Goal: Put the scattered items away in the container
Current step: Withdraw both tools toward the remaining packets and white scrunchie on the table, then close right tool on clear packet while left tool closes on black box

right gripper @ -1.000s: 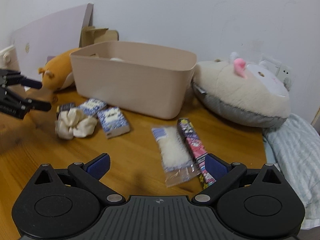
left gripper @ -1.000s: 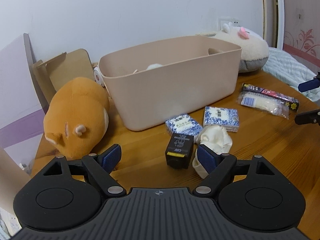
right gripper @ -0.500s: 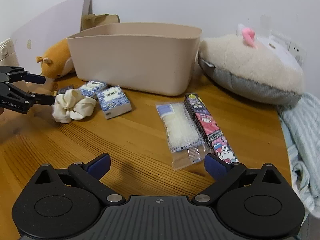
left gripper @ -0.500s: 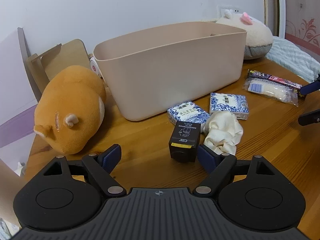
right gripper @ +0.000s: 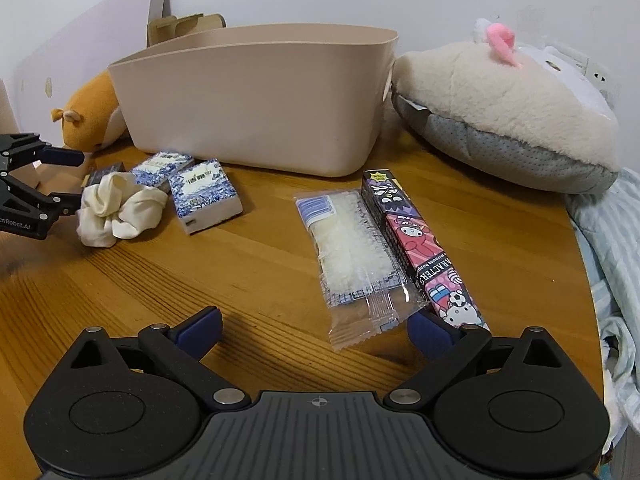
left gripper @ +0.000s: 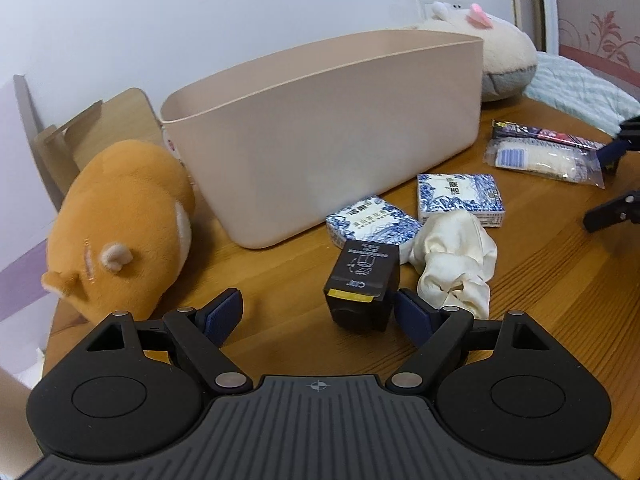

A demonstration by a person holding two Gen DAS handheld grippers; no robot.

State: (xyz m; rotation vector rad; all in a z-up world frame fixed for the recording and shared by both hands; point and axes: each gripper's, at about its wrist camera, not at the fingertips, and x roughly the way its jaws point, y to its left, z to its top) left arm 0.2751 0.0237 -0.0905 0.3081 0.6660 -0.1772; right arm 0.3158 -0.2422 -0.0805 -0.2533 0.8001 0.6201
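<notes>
Two grippers hang low over the wooden table (right gripper: 248,264), both with fingers spread wide. The left gripper (left gripper: 318,312) has a small black box (left gripper: 362,284) just inside its right finger, perhaps touching it. The right gripper (right gripper: 314,328) frames a clear packet (right gripper: 356,256). Behind them stands the beige bin (right gripper: 256,104).

Both grippers lower, nearer items

Left tool (left gripper: 318,312), jaws spread, flanks a black box (left gripper: 362,284) on the wooden surface (left gripper: 280,280); cream cloth (left gripper: 456,260) beside, beige bin (left gripper: 320,136) behind.
</notes>
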